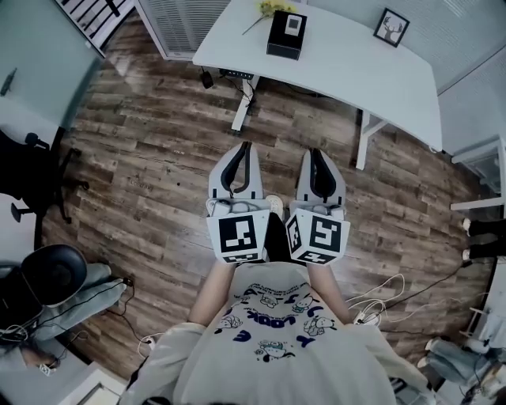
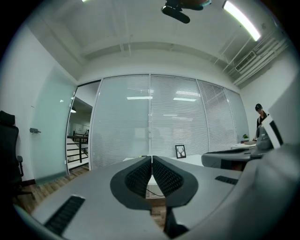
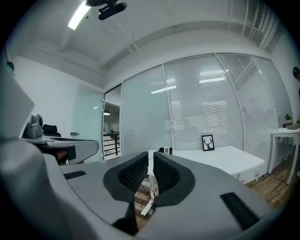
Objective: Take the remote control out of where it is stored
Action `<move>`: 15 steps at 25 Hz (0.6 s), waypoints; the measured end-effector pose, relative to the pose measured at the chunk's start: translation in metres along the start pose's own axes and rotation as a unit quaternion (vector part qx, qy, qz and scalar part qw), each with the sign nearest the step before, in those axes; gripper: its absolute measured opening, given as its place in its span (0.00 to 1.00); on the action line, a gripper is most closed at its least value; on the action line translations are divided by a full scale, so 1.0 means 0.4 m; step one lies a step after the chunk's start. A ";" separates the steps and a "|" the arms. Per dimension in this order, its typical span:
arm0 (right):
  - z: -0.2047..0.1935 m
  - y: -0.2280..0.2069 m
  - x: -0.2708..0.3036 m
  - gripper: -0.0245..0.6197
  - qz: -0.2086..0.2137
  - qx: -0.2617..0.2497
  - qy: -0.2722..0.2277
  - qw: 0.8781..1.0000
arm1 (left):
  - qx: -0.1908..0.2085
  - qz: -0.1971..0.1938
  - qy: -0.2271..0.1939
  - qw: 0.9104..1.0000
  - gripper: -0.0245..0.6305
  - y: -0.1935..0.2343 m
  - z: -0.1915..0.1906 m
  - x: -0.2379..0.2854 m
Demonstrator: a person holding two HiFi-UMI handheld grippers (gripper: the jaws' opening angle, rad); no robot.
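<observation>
No remote control shows in any view. A black box (image 1: 286,34) stands on the white desk (image 1: 348,75) ahead of me, next to yellow flowers (image 1: 273,8) and a small framed picture (image 1: 391,26). I hold both grippers side by side at waist height over the wooden floor, well short of the desk. My left gripper (image 1: 243,148) (image 2: 151,158) is shut, pads touching, with nothing between them. My right gripper (image 1: 315,153) (image 3: 151,154) points at the desk (image 3: 220,157) and black box (image 3: 164,150), its jaws all but together and empty.
A black office chair (image 1: 32,182) and a round black seat (image 1: 51,273) stand at the left. Cables (image 1: 379,294) lie on the floor at right. Someone's shoes (image 1: 474,237) show at the right edge. Glass walls with blinds (image 2: 150,122) close off the room behind the desk.
</observation>
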State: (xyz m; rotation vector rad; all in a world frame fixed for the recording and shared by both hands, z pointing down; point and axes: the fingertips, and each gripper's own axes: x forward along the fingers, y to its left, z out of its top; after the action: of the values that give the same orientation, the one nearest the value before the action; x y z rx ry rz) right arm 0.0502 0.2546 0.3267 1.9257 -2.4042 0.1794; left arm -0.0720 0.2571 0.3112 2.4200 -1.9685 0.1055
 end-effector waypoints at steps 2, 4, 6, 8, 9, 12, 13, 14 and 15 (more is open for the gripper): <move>0.008 -0.020 0.045 0.12 0.003 0.001 -0.002 1.000 | 0.002 0.003 -0.002 1.000 0.07 0.000 0.005 0.050; 0.016 -0.040 0.093 0.12 0.007 0.001 -0.001 1.000 | 0.003 0.008 -0.002 1.000 0.07 0.003 0.010 0.100; 0.024 -0.059 0.142 0.12 0.011 0.000 0.001 1.000 | 0.001 0.013 -0.001 1.000 0.07 0.007 0.012 0.149; 0.031 -0.080 0.193 0.12 0.015 0.001 0.001 1.000 | 0.001 0.017 0.002 1.000 0.07 0.011 0.013 0.202; 0.035 -0.090 0.219 0.12 0.017 0.001 0.001 1.000 | 0.001 0.019 0.002 1.000 0.07 0.012 0.014 0.229; 0.051 -0.115 0.294 0.12 0.023 -0.001 0.001 1.000 | 0.001 0.024 0.002 1.000 0.07 0.017 0.025 0.303; 0.057 -0.123 0.318 0.12 0.026 -0.001 0.001 1.000 | 0.001 0.026 0.002 1.000 0.07 0.019 0.029 0.327; 0.062 -0.132 0.342 0.12 0.028 -0.001 0.001 1.000 | 0.001 0.028 0.002 1.000 0.07 0.019 0.033 0.352; 0.068 -0.141 0.366 0.12 0.030 -0.001 0.000 1.000 | 0.001 0.030 0.001 1.000 0.07 0.019 0.036 0.377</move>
State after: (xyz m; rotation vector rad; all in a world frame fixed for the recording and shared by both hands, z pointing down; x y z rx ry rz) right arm 0.0737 0.0975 0.3199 1.8532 -2.4621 0.1792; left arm -0.0485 0.1072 0.3063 2.3621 -2.0408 0.1122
